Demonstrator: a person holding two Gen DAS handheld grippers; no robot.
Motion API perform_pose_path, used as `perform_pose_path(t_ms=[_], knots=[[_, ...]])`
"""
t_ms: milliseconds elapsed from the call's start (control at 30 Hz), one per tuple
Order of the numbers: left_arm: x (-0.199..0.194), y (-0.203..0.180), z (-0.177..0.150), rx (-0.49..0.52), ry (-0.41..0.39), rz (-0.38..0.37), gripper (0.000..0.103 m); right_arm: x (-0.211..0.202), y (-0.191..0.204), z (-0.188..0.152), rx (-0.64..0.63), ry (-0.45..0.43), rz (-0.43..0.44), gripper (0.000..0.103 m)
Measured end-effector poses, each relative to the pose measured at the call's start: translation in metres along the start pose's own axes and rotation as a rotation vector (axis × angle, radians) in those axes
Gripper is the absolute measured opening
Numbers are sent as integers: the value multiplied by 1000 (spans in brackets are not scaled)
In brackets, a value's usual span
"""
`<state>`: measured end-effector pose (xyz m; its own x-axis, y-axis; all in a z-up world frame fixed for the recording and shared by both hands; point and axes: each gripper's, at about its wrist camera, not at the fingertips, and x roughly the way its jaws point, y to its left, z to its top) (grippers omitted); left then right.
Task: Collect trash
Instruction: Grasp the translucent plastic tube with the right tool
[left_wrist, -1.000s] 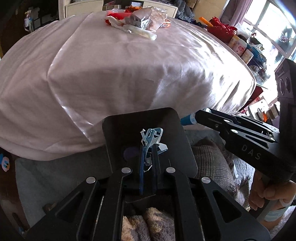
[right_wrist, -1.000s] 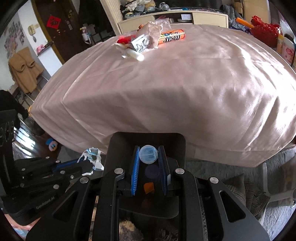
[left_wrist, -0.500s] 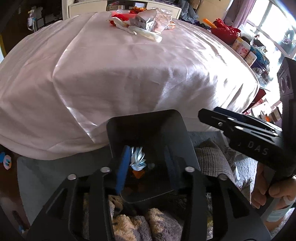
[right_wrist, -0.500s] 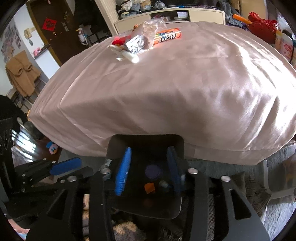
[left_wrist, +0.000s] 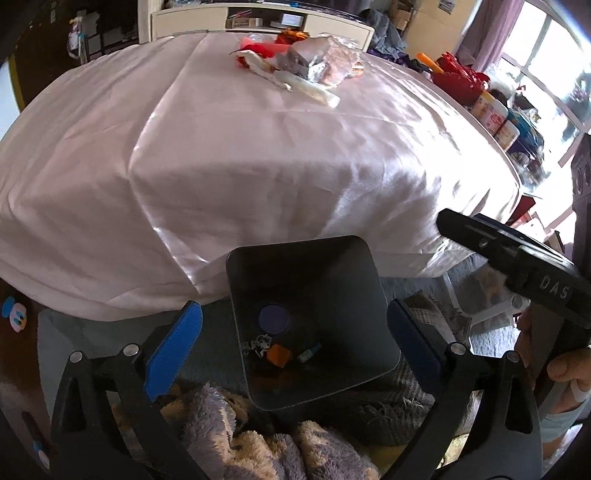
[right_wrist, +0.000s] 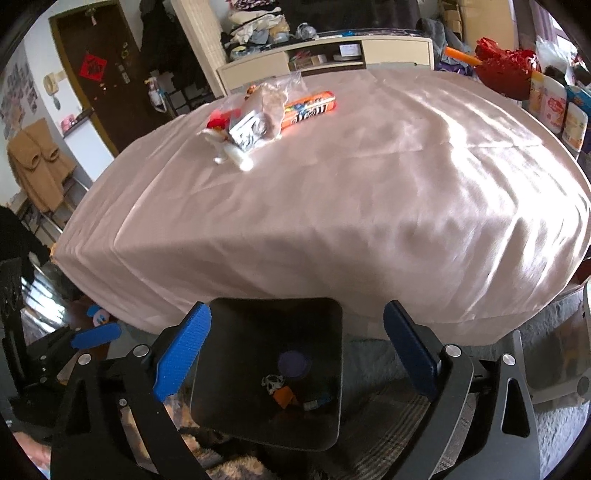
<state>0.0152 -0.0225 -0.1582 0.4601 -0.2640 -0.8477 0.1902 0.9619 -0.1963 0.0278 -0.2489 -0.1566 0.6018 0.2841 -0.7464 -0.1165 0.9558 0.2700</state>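
Hanging over the black bin, the left gripper has its jaws opening, now spread wide with one blue pad on each side of the bin's mouth, and nothing is between them. The right gripper is in the same condition: its jaws are opening, wide apart over the same bin, and it holds nothing. I think both are placed like this because the bin is the place where the trash must go, so each gripper points down into it to let a piece fall. On the bin floor lie small scraps: a purple disc, an orange bit, a crumpled white-and-black piece and a small blue-white piece. The bin stands low, just beside the near edge of the worktop, which carries a shiny pink cloth. This is practical, I believe, because the way from worktop to bin is short. The remaining trash pile lies on the cloth far from both grippers. In the right wrist view it is at about 12 o'clock, a little toward 11, and in the left wrist view close to 12 o'clock. It holds a clear plastic bag, a silver wrapper, red scraps, a white tube-like piece and an orange tube. Well apart from the bin, it needs a long reach across the cloth.
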Motion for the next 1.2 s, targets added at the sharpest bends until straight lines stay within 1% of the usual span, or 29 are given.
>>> perform_pose_path(t_ms=[167,333,400,600,733,800,900,933,967,1033,1100,1133,1200], knots=[[-10,6,8,-5,-11,3,95,-11,-2,20,-17,-54,-15,95],[-26,12,29,31,-64,52,95,-15,3,42,-49,-103,-15,95],[-34,15,41,53,-96,86,95,-12,7,48,-62,-111,-13,95],[-48,29,71,81,-182,172,95,14,21,70,-91,-100,28,95],[-47,43,87,51,-199,167,95,33,33,83,-109,-100,64,95],[-45,50,94,46,-202,172,95,40,42,87,-133,-117,69,93],[-41,56,98,51,-207,199,95,56,54,94,-171,-96,78,81],[-40,57,100,49,-207,203,95,59,55,94,-171,-85,88,75],[-39,59,100,46,-206,205,95,67,57,96,-170,-65,104,70],[-36,62,103,39,-202,208,95,76,60,99,-170,-40,120,55],[-34,64,105,39,-202,209,95,86,63,103,-179,-24,122,46],[-33,65,107,41,-202,209,95,87,65,104,-184,-23,121,41],[-30,66,110,43,-200,209,95,92,68,106,-196,-20,115,38]])
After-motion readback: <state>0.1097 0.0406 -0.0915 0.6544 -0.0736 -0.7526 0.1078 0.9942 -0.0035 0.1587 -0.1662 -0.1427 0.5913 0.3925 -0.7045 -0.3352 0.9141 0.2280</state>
